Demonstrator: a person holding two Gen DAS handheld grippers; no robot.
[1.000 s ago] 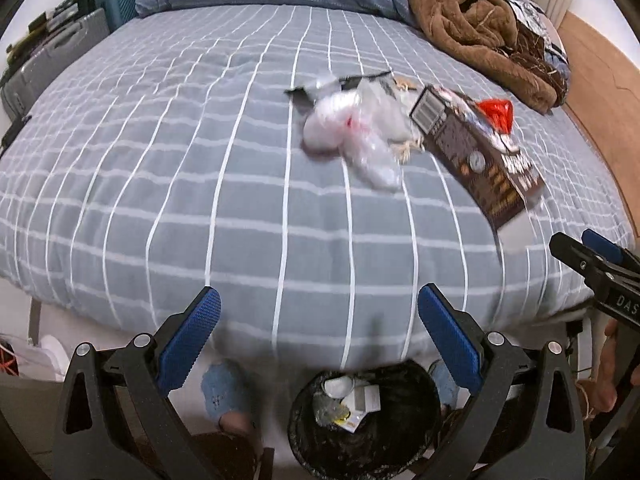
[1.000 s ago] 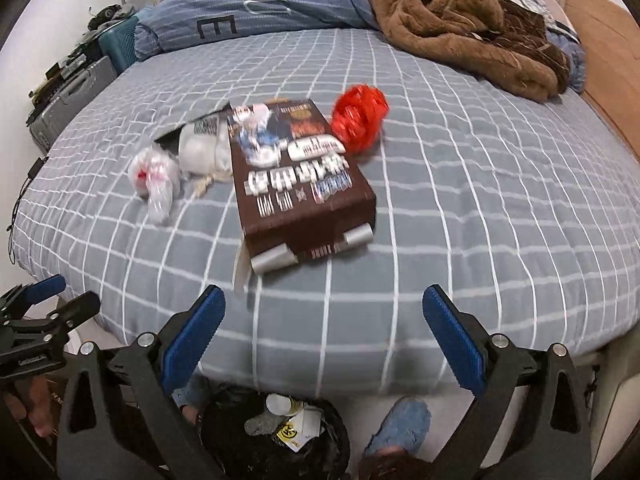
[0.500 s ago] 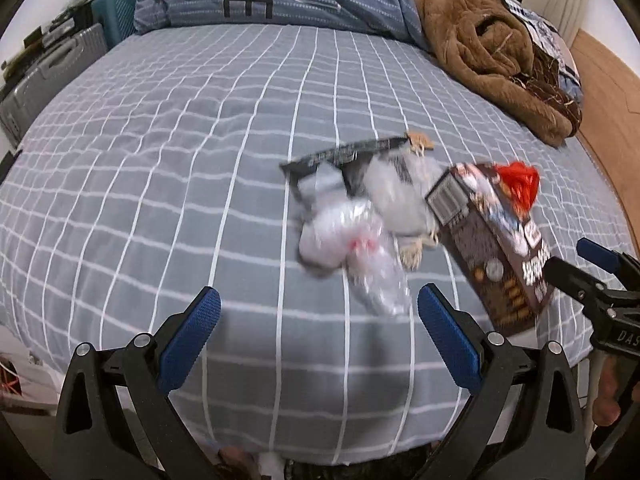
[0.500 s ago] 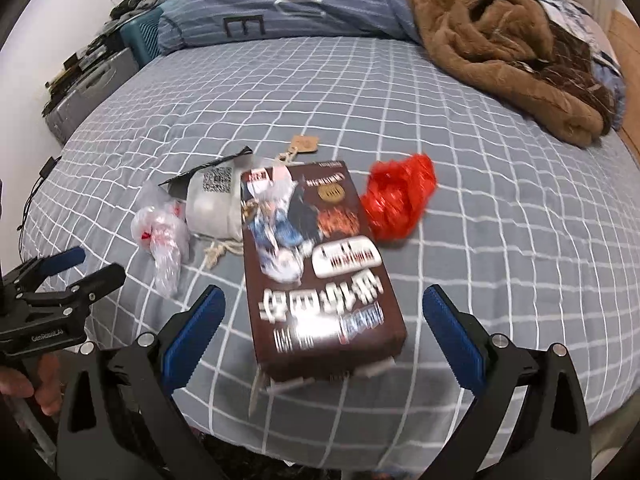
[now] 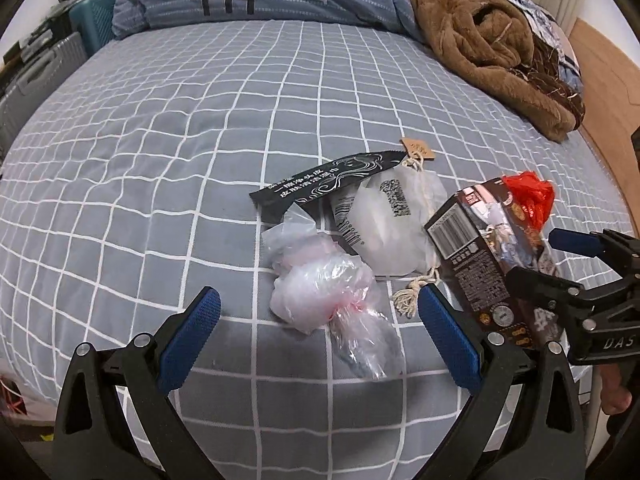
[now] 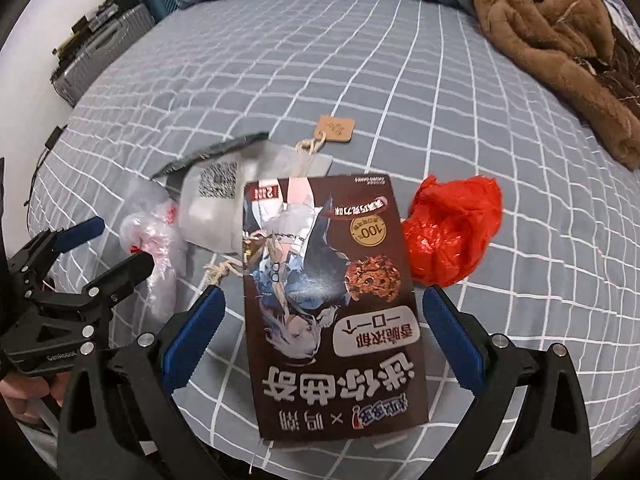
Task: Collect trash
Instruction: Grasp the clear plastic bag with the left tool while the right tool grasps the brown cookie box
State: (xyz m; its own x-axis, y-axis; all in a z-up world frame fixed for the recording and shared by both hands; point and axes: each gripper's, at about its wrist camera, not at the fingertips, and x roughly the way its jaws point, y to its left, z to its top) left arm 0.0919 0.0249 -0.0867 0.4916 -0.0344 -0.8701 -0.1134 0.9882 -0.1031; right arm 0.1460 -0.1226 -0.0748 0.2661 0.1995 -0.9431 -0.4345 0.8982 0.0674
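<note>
Your left gripper (image 5: 318, 334) hangs with its blue-padded fingers spread wide and empty, over the near edge of a grey checked bedsheet (image 5: 160, 140). Between the pads, at lower centre of the left view, lies a crumpled clear plastic bag (image 5: 320, 292) with red print. It looks nearly weightless, soft and slippery; I judge the knotted bulge a better hold than the loose tail.

Your right gripper (image 6: 324, 334) is likewise wide apart and holding nothing, straddling a brown cookie box (image 6: 326, 292) at centre of the right view. The carton seems light, stiff and crushable, so pinch it across its narrow width.

Counting the litter, all clustered near the bed's front edge:
- one clear bag
- one cookie box
- one white drawstring pouch (image 5: 394, 224) with a QR label, just above the clear bag
- one black printed strip (image 5: 328, 180), partly under the pouch
- one kraft paper tag (image 6: 335, 128) on string, above the box
- one crumpled red plastic bag (image 6: 452, 232), touching the box's right side

A brown fleece blanket (image 5: 480, 40) sits at upper right, well apart.
</note>
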